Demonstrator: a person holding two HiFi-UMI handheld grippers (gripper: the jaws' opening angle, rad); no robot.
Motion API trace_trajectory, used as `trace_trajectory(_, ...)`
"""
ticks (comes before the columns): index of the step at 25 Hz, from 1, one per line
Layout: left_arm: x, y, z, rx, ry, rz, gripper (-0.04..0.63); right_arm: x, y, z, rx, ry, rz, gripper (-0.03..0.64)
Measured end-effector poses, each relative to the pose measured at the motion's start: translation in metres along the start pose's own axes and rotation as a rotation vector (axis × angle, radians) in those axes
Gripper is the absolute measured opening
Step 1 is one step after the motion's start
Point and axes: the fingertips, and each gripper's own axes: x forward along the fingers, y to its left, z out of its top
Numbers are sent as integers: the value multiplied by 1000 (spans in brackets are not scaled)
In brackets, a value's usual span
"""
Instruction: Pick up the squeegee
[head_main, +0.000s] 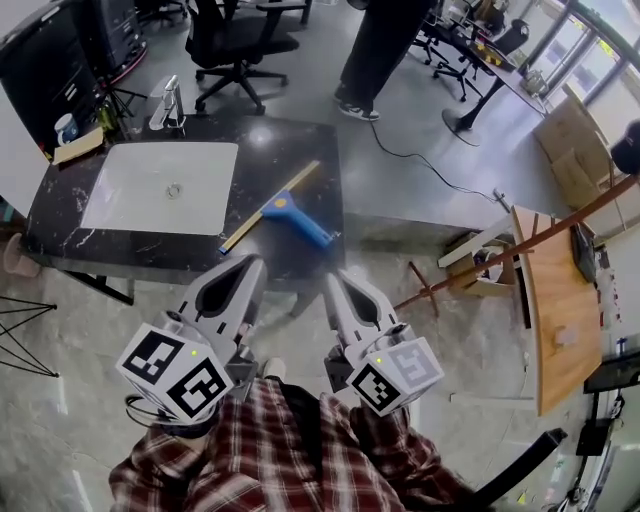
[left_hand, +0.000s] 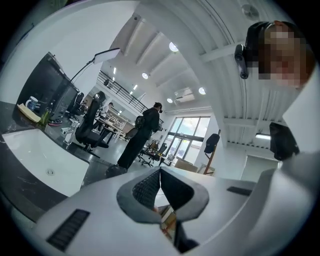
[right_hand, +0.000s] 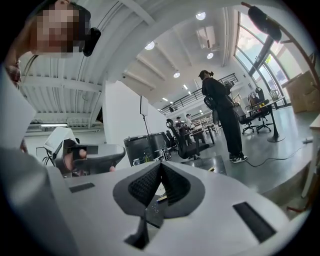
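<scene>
Squeegee (head_main: 283, 210) lies on countertop (head_main: 290, 145) beyond left hand-held gripper (head_main: 254, 262) and right hand-held gripper (head_main: 334, 277), both pressed together.

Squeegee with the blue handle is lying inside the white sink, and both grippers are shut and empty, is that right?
No. The head view shows the squeegee lying on the dark counter beside the white sink, not inside it. The rest holds: the left gripper and the right gripper are shut and empty.
</scene>
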Motion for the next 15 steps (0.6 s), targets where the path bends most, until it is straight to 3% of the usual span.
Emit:
trace_trajectory(9,34,31,7,31,31,56,9,38,-38,0,30,33,-10,11)
trace_trajectory(15,66,65,29,40,45,37,9,83,-54,16,24,24,-33,11)
